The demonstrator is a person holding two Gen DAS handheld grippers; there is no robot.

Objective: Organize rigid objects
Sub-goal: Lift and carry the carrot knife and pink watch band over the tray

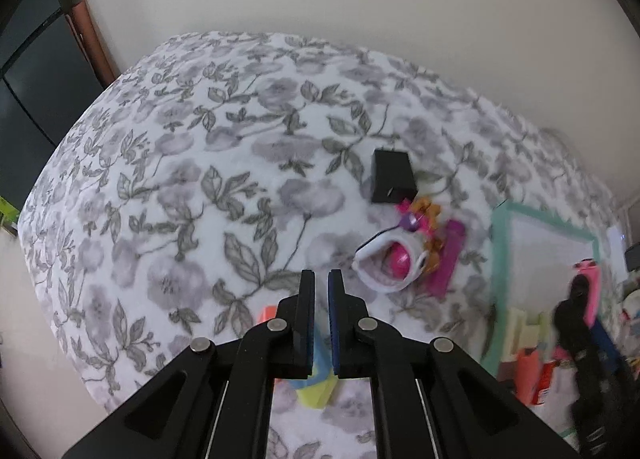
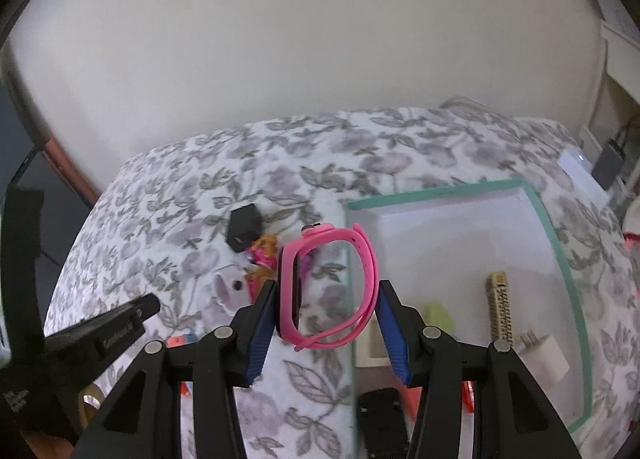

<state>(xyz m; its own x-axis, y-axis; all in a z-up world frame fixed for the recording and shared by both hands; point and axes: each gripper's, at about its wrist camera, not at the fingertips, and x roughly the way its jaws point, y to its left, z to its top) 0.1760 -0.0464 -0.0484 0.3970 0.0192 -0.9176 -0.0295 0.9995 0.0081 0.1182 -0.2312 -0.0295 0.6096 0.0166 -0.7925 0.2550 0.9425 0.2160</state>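
Both wrist cameras look steeply down from above the floral-covered table (image 1: 168,163). Left view sits left of the green-rimmed box (image 1: 505,259); right view hangs nearer, over its left rim. Shared: box, black cube (image 1: 392,177) beside it.

Your pink watch (image 2: 328,283) hangs as a closed loop between the right gripper (image 2: 328,299) pads, dark face turned left, above the floral cloth (image 2: 160,199). On that cloth lie a black cube (image 1: 392,177), a white ring (image 1: 390,267) around a pink ball, and a small doll (image 2: 264,255). The teal-edged box (image 2: 560,259) already holds a white plug (image 2: 544,351), a patterned stick (image 2: 500,307) and a green piece (image 2: 440,317).
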